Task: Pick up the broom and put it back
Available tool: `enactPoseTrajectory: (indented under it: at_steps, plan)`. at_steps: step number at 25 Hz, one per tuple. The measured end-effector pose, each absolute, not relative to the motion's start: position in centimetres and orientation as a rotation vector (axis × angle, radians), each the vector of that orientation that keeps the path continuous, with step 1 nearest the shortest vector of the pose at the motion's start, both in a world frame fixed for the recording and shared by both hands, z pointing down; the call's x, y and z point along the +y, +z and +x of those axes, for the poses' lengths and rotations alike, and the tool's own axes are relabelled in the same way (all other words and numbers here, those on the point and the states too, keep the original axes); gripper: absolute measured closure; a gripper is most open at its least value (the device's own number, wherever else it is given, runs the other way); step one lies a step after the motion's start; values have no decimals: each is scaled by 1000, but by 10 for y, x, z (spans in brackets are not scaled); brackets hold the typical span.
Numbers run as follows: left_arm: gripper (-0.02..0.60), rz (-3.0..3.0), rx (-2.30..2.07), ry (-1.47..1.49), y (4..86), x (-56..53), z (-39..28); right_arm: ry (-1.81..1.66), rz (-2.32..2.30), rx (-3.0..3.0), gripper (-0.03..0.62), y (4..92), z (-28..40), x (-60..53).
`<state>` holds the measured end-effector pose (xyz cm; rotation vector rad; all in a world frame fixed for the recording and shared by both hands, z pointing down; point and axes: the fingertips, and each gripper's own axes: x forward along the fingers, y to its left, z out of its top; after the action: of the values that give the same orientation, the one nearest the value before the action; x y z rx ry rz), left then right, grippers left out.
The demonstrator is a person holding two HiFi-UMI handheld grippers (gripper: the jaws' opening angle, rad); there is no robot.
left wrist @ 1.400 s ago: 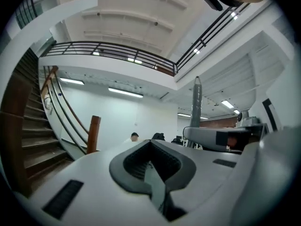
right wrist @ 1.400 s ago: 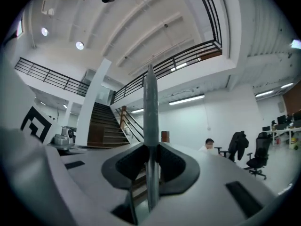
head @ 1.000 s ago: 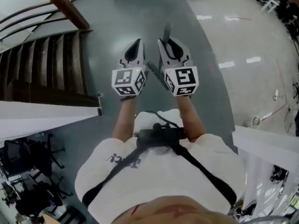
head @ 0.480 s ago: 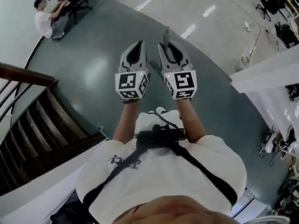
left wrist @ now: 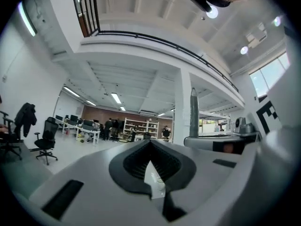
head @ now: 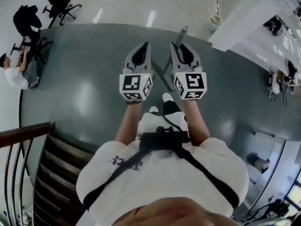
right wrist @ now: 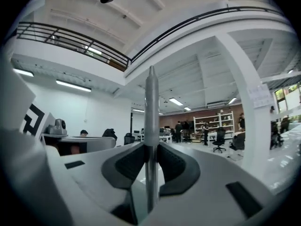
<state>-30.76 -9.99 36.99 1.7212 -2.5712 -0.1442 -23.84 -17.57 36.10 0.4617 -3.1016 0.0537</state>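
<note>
The broom shows only as a grey metal handle [head: 180,33]. It slants down between my two grippers in the head view, and its brush end is hidden. My right gripper [head: 181,47] is shut on the handle, which stands upright between the dark pads [right wrist: 151,108] in the right gripper view [right wrist: 150,146]. My left gripper [head: 139,47] is held level beside it, a little to the left. Its jaws meet at the tip with nothing between them [left wrist: 150,142]. From the left gripper view the handle's top [left wrist: 193,111] rises above the right gripper [left wrist: 221,142].
A dark staircase with a wooden rail [head: 26,133] drops away at lower left. A seated person [head: 15,75] and office chairs [head: 59,3] are at far left. A white wall [head: 244,18] and a bucket [head: 215,19] stand at upper right. A white column [left wrist: 182,106] stands ahead.
The whole view has swung round: the staircase went from upper left to lower left and the white wall came in at upper right. Both grippers stay side by side, the handle still gripped.
</note>
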Motion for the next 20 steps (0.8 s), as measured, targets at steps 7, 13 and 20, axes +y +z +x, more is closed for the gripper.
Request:
enactPoseTrajectory:
  at_steps: [7,13,20]
  plan:
    - [572,2040,-2351,-172,380,-181,-236,-7,830,-3015,499,376,-156,-233]
    - [572,2239,-2156,-180,373,-256,-157,-14,1102,-2963,497,364,-66,-293]
    - [572,2394,-1989,-179,368,-348,-48,-46,1245,-2944,497,352,26,-361]
